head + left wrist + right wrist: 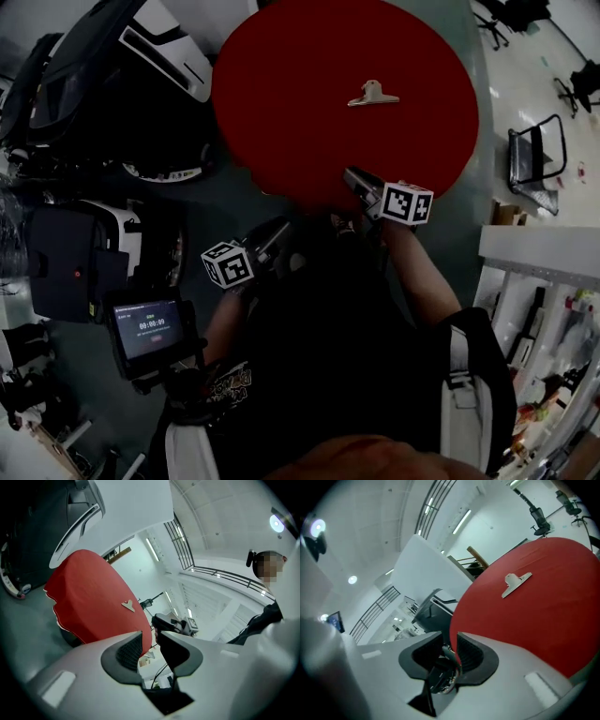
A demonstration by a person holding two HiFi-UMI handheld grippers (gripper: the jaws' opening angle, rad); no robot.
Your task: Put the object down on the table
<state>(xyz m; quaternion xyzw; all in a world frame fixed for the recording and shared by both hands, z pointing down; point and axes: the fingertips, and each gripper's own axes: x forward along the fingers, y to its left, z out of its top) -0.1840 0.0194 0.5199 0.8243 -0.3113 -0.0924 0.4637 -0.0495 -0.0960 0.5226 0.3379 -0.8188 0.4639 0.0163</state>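
A silver metal clip [373, 94] lies on the round red table [281, 122], apart from both grippers. My left gripper [281, 229] hangs below the table's near edge, over the floor by the person's body. Its jaws stand a narrow gap apart with nothing between them [149, 637]. My right gripper [353, 177] sits at the table's near edge, pointing toward the clip. Its jaws are also slightly apart and empty [452, 641]. The clip [515, 583] shows ahead of it on the red cloth [543, 620]. In the left gripper view the clip [127, 605] appears small and far.
A large black-and-white machine [122, 56] stands left of the table. A small screen device [145, 330] sits at the lower left. Office chairs [511, 19] and a black frame [534, 155] stand on the floor at the right, beside a white shelf [539, 253].
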